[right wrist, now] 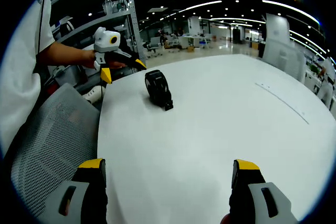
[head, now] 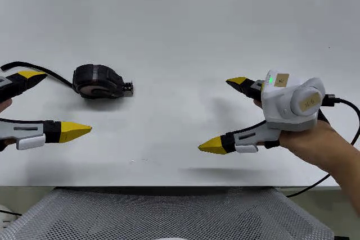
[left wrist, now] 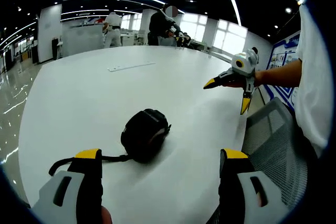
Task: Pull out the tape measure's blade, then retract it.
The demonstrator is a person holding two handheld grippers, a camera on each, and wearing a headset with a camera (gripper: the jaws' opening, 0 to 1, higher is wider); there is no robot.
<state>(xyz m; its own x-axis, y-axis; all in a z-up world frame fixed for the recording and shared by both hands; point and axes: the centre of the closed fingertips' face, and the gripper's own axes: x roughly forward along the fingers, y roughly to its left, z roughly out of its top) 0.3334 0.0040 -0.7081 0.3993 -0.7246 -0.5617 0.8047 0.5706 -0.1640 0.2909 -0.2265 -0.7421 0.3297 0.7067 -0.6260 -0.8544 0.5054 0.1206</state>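
1. My left gripper (head: 66, 103) comes in from the 9 o'clock edge of the head view. Its yellow-tipped jaws point toward 3 o'clock and are spread wide, with nothing between them. One jaw lies farther up the table (head: 180, 26), the other nearer to me.
2. The tape measure (head: 98, 81) lies on the white table at about 10 o'clock in the head view, just beyond the far jaw's tip and not touched by either jaw. It is a black case lying on its side. The blade is wound in, and only the end hook (head: 128, 87) sticks out at the mouth, facing 3 o'clock.
3. A black strap (head: 39, 69) runs from the case toward 9 o'clock and passes behind the far left jaw.
4. In the left gripper view the tape measure (left wrist: 146, 134) sits ahead at 12 o'clock, between the lines of my two jaws.
5. My right gripper (head: 214, 114) is at 3 to 4 o'clock in the head view, well apart from the tape measure. My right hand (head: 315, 139) wraps the handle and the forearm enters from 4 o'clock. The jaws point toward 9 o'clock, gape wide and hold nothing.
6. In the right gripper view the tape measure (right wrist: 158, 88) lies far ahead at about 12 o'clock, with bare table in between.
7. A grey mesh chair (head: 169, 217) shows below the table's near edge at 6 o'clock.
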